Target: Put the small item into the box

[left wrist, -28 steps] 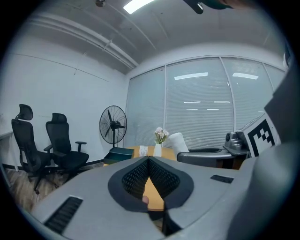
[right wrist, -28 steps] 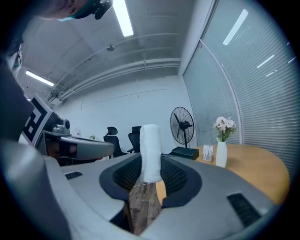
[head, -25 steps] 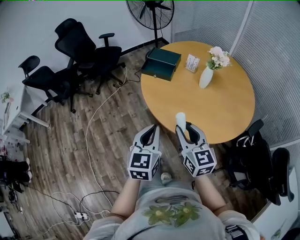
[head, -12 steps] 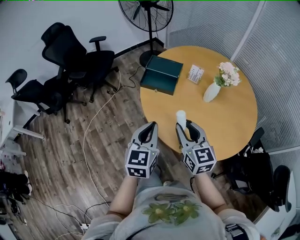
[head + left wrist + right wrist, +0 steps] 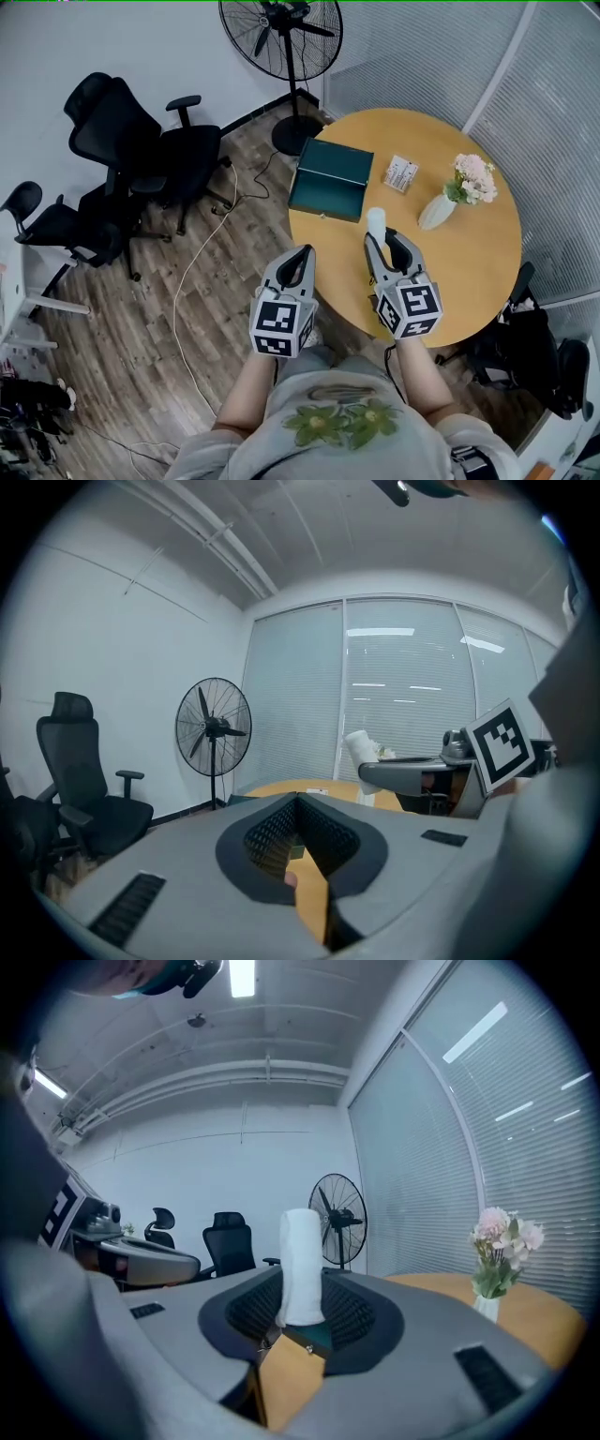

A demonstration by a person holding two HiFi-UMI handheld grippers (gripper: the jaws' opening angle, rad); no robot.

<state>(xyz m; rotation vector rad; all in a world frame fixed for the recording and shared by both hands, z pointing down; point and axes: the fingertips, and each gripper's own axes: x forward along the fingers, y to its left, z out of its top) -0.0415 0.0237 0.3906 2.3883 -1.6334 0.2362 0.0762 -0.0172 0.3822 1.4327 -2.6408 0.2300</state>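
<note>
A dark green box (image 5: 331, 179) lies with its lid down at the near left of the round wooden table (image 5: 469, 272). My right gripper (image 5: 386, 242) is shut on a small white roll (image 5: 376, 222), which stands upright between its pads above the table's near edge, short of the box. In the right gripper view the white roll (image 5: 302, 1265) rises from the right gripper (image 5: 305, 1307), with a bit of the green box (image 5: 314, 1337) behind it. My left gripper (image 5: 300, 255) is over the floor left of the table, tips together, nothing in it.
A white vase with pink flowers (image 5: 441, 208) and a small card stand (image 5: 400, 174) are on the table past the box. A standing fan (image 5: 280, 37), black office chairs (image 5: 141, 141) and a floor cable (image 5: 192, 272) lie to the left. A dark chair (image 5: 525, 347) is at the right.
Both grippers have moved forward toward the table. The right one, still holding the white roll, now reaches over the table's edge, nearer the green box.
</note>
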